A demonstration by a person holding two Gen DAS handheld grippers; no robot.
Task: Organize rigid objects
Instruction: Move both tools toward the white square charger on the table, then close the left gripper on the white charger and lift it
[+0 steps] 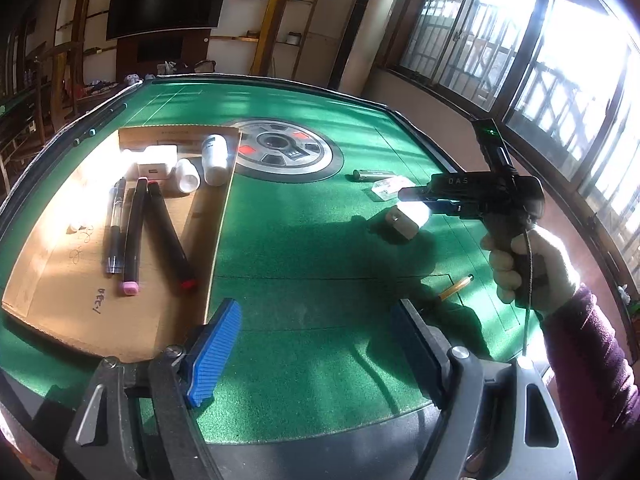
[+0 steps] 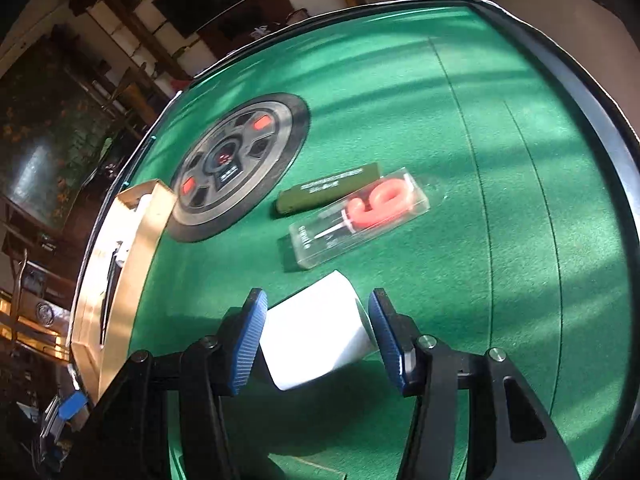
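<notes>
White block (image 2: 316, 332) lies tilted between right tool (image 2: 316, 338) pads.

My right hand-held gripper (image 2: 314, 338) straddles a white block (image 2: 316, 332) on the green bench (image 2: 480, 120), pads not touching it.

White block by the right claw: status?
Right claw open, straddling white block, pads not pressing. Left claw open, empty. Block sits on green table, outside cardboard tray. Nothing blocking.

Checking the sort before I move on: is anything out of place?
Yes. A green lighter, a boxed red candle and a white block lie on the felt outside the cardboard tray; so does a pencil.
</notes>
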